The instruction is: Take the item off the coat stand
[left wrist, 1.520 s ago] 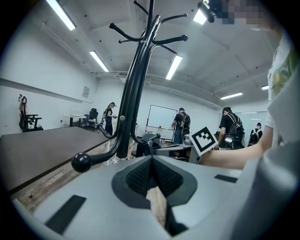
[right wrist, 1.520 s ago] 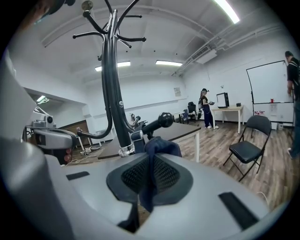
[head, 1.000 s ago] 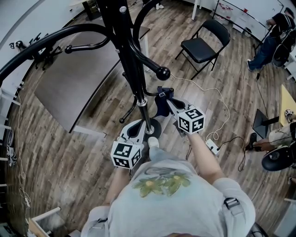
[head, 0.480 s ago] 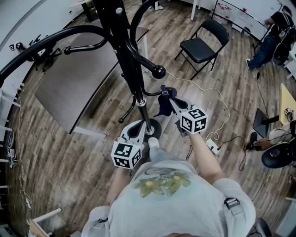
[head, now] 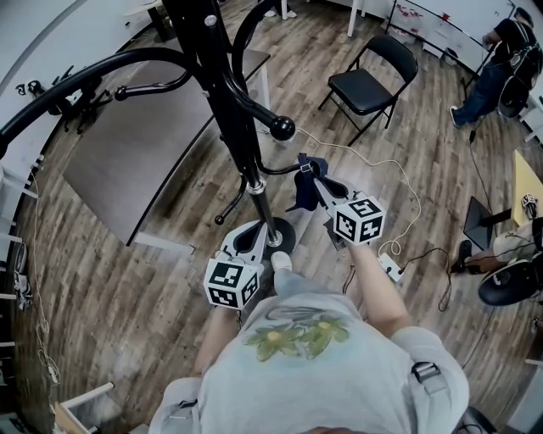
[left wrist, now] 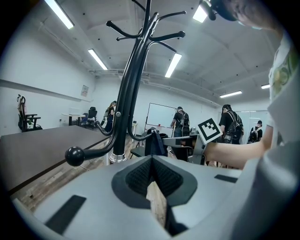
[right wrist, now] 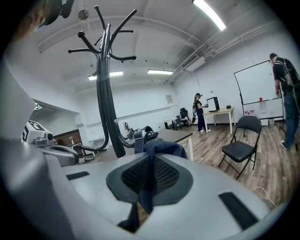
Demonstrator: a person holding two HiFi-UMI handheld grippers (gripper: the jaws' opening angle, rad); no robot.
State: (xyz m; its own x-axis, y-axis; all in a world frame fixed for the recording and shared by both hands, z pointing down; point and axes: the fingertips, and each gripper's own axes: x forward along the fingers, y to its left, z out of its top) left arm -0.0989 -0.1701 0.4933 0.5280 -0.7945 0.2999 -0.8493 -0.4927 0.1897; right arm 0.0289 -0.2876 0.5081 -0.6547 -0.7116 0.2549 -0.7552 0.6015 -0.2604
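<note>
wood-plank floor (head: 127,297) under black metal coat stand (head: 233,119); right gripper (head: 306,172) pinches navy cloth (right wrist: 161,146), left gripper (left wrist: 152,161) jaws pressed together.

No readable text; red marks on whiteboard (head: 428,19) too small to read.

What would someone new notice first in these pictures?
The tall black coat stand fills the middle, rising over the wooden floor. Just right of its pole, the right claw is shut on a dark blue cloth at the end of a low hook. The left claw sits shut and empty near the stand's base.
</note>
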